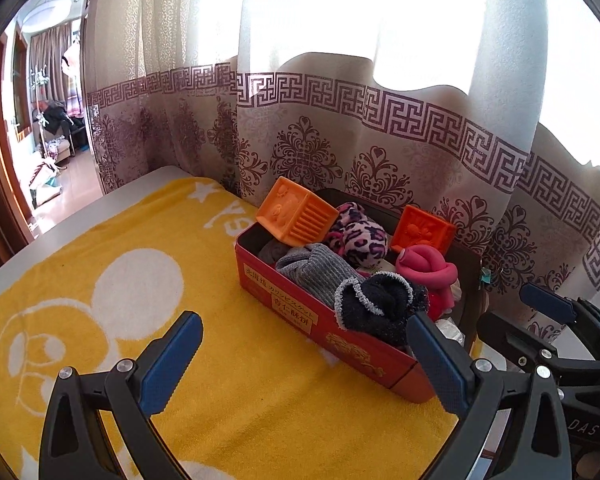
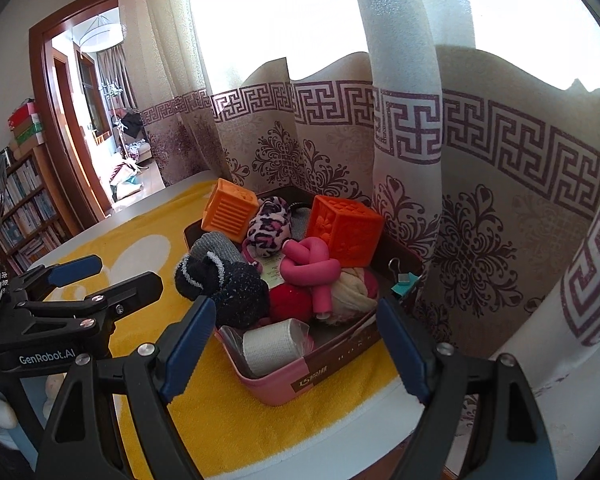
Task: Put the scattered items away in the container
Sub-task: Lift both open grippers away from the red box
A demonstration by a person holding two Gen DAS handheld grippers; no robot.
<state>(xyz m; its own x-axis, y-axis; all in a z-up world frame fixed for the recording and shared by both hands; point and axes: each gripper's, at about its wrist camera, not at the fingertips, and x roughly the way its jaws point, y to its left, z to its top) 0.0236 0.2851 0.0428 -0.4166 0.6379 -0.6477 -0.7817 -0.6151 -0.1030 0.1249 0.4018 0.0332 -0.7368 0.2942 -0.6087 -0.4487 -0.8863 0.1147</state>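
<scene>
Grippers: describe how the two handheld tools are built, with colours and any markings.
Both look alike: black plastic frames with silver screw heads and two jaws faced with blue ribbed pads. The left gripper carries white "GenRobot.AI" lettering on its body and a black strap with white stripes, seen from the right wrist. The right gripper shows letters "DAS" on its side.

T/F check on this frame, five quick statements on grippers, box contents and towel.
1. Both the left gripper and right gripper are open and empty. True.
2. Two orange cubes sit in the box. True.
3. The pink foam tube lies straight on the towel. False: it is knotted, inside the box.
4. The towel is blue. False: yellow with white figures.
5. The leopard-print sock lies between the cubes. True.
</scene>
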